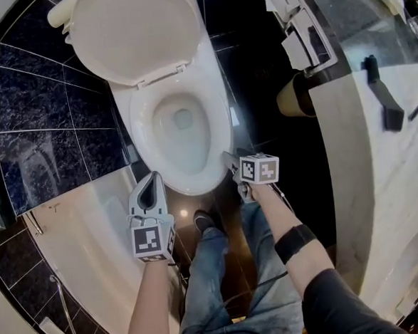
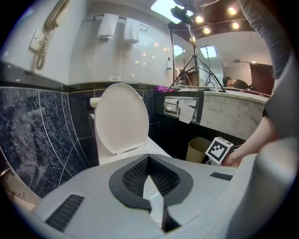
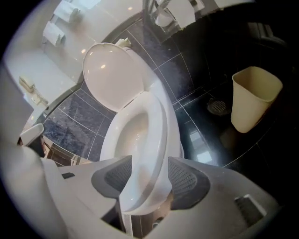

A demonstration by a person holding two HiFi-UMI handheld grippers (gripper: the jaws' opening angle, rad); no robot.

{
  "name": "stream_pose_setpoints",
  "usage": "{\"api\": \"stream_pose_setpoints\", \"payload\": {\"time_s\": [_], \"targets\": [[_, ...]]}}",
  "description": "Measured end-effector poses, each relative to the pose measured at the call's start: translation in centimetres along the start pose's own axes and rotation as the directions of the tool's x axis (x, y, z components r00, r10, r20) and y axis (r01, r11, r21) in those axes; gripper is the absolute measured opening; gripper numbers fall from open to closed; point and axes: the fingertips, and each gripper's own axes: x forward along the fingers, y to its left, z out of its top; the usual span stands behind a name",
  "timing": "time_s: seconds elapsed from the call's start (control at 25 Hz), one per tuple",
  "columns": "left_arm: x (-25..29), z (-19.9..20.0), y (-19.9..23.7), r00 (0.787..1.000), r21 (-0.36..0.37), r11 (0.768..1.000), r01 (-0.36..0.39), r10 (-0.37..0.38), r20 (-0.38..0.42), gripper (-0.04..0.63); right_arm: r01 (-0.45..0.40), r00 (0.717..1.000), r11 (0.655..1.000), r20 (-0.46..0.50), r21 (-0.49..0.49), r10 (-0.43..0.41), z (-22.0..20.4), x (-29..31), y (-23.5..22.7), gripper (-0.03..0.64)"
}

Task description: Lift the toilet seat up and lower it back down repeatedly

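The right gripper (image 3: 145, 183) is at the front end of the toilet bowl (image 1: 172, 133). Its jaws are wide apart, with the front edge of the toilet seat (image 3: 157, 126) between them but not squeezed, while the left gripper (image 1: 151, 192) hangs just in front of the bowl, closed with nothing in it. I think a lift is about to start: the jaws need to pinch the seat edge, then swing it up toward the lid (image 1: 131, 29), which stands up at the back of the bowl. The seat lies flat on the bowl, its long way running from front to back, with its round front end pointing at the person.
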Motion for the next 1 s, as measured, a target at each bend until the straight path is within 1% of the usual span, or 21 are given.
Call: {"api": "stream_pose_setpoints", "payload": {"time_s": [0.16,0.24,0.32,0.4,0.64,0.8,1.0], "targets": [[0.9,-1.1,0.1,1.0,0.004,1.0,0.005,-0.005,-0.009,-0.005,-0.063,0.998,0.993,0.019,0.103,0.061,-0.2,1.9,-0.2,0.225],[1.2,-1.6,0.2,1.0,0.0,1.0,0.006,-0.006,-0.015,-0.005,-0.063,0.998,0.99,0.02,0.126,0.061,-0.4,2.4,-0.6,0.176],[1.4,-2.2,0.4,1.0,-0.007,1.0,0.006,-0.007,-0.03,-0.005,-0.063,0.998,0.988,0.03,0.144,0.059,-0.4,2.4,-0.8,0.173],[1.5,-2.8,0.5,0.999,-0.009,1.0,0.005,-0.005,-0.031,-0.005,-0.072,0.997,0.984,0.04,0.163,0.066,-0.4,2.4,-0.7,0.155],[2.0,-3.5,-0.1,0.998,-0.03,0.999,0.017,-0.019,-0.056,-0.005,-0.082,0.996,0.972,0.051,0.221,0.072,-0.2,2.2,-0.7,0.143],[2.3,-3.2,-0.8,0.997,-0.036,0.999,0.033,-0.036,-0.062,-0.005,-0.08,0.997,0.969,0.035,0.232,0.074,0.0,1.8,-0.5,0.138],[2.1,-2.6,-1.1,0.998,-0.052,0.998,0.026,-0.029,-0.061,-0.005,-0.101,0.995,0.967,0.044,0.235,0.093,0.8,0.2,0.6,0.133]]}}
